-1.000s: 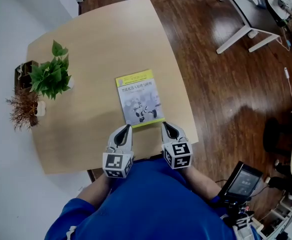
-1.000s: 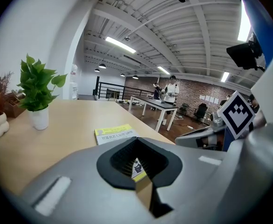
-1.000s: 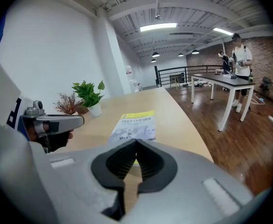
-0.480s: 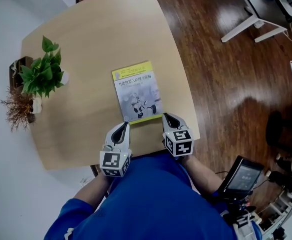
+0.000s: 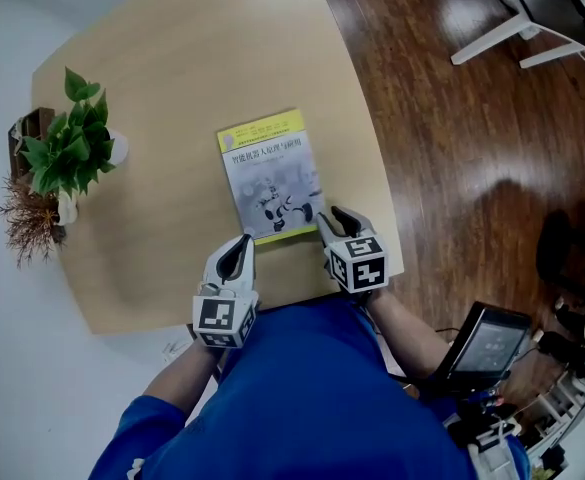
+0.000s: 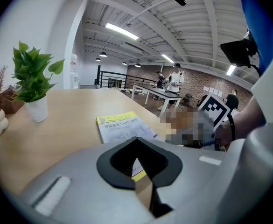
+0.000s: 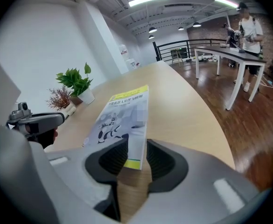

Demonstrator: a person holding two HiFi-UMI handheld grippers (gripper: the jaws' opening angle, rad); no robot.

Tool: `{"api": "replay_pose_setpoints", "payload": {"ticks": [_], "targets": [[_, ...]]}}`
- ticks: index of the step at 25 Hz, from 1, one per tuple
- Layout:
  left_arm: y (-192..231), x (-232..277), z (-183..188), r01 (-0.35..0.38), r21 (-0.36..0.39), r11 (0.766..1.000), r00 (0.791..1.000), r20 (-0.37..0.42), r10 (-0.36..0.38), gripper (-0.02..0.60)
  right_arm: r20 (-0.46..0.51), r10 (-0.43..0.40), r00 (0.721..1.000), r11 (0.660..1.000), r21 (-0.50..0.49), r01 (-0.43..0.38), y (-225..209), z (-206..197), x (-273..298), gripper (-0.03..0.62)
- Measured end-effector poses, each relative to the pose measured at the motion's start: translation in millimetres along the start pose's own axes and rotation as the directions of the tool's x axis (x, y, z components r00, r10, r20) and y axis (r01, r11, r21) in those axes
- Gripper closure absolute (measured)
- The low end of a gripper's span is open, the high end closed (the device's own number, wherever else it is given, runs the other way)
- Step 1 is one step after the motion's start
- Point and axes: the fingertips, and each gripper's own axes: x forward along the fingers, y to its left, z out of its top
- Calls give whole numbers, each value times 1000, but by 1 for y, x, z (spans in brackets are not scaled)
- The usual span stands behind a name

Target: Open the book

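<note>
A closed book [image 5: 267, 173] with a yellow-edged cover and a robot picture lies flat on the light wooden table [image 5: 172, 68]. My right gripper [image 5: 324, 215] is at its near right corner. Its jaws have just been opening and stand open, with that corner [image 7: 135, 158] between them and not pressed. My left gripper [image 5: 245, 238] hovers just short of the book's near left corner, its jaws shut with nothing in them. The left gripper view shows the book [image 6: 122, 127] ahead of the left gripper [image 6: 137, 141].
A green potted plant [image 5: 67, 148] and a dried brown plant [image 5: 27, 223] stand at the table's left edge. The table's right edge drops to dark wood floor. A small screen [image 5: 487, 348] sits low on the right, and white desk legs [image 5: 512, 28] stand far right.
Both grippers have sunk towards the table and moved up to the book's near edge. The right gripper's jaws have gone from shut to open around the book's near right corner.
</note>
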Motion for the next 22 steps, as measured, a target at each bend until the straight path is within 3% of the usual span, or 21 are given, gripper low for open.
{"api": "replay_pose_setpoints", "payload": {"ticks": [9, 22], "targets": [[5, 9, 1, -3, -5, 1000, 1000, -10, 3, 575, -82, 27, 996, 1000, 2, -27, 2, -8, 14, 477], [5, 17, 7, 13, 0, 1000, 1000, -2, -13, 575, -95, 45, 994, 999, -10, -46, 9, -3, 6, 477]]}}
